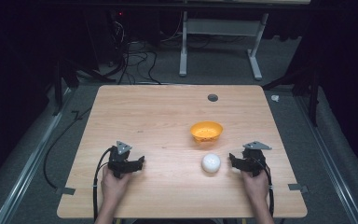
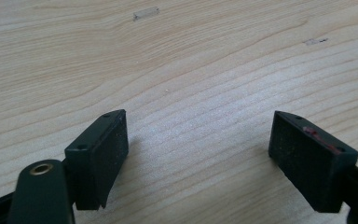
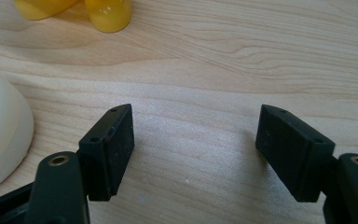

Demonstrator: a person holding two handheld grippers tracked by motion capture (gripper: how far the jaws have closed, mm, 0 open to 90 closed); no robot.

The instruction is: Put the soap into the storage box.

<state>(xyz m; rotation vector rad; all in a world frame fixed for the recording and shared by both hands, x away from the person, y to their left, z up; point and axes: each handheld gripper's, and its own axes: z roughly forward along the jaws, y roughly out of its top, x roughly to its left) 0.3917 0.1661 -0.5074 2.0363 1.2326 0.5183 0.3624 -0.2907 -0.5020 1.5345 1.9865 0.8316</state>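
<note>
Two claws rest low on the wooden tabletop [image 1: 168, 116], both spread wide and holding nothing. The left claw [image 1: 137, 163] sits well apart from everything. The right claw [image 1: 233, 160] lies just beside a white ball [image 1: 211, 163], with an orange bowl [image 1: 206, 131] near it, farther back.

White ball [image 3: 0, 130] (edge-cropped), bowl [image 3: 74, 9] likewise
</note>
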